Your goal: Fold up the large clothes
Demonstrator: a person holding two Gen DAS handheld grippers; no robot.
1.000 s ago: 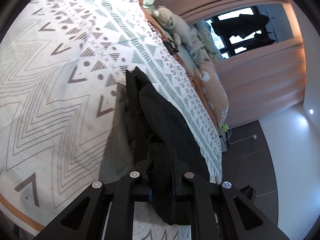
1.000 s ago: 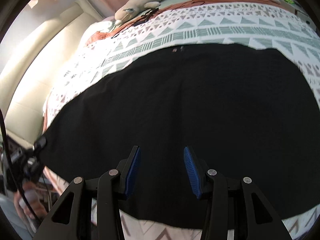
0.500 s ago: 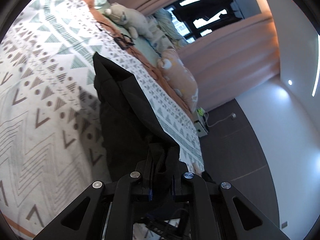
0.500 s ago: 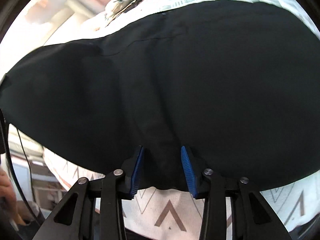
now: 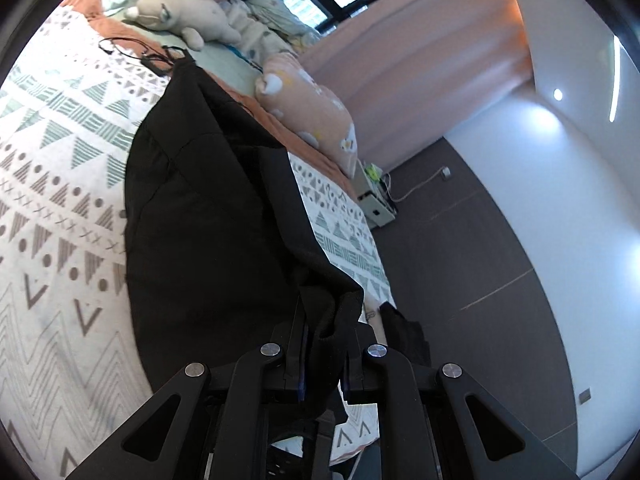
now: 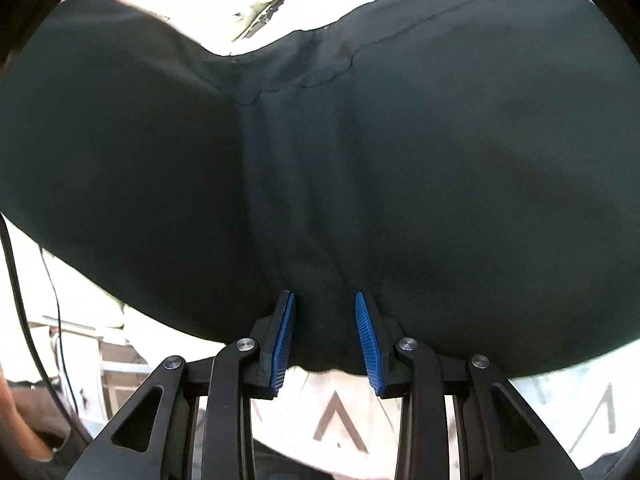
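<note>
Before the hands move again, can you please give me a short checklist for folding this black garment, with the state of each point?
1. Left gripper shut on the black garment: ok.
2. Right gripper, which has just been closing, has a ridge of cloth between its jaws: ok; firm pinch: cannot tell.
3. Garment edge reaches into the right jaws: ok.
4. Garment lies flat: not ok, a fold runs up the middle.
5. Patterned bedspread beside the garment bare for the fold: ok.
6. Black cable near the far corner: cannot tell whether it touches.
</note>
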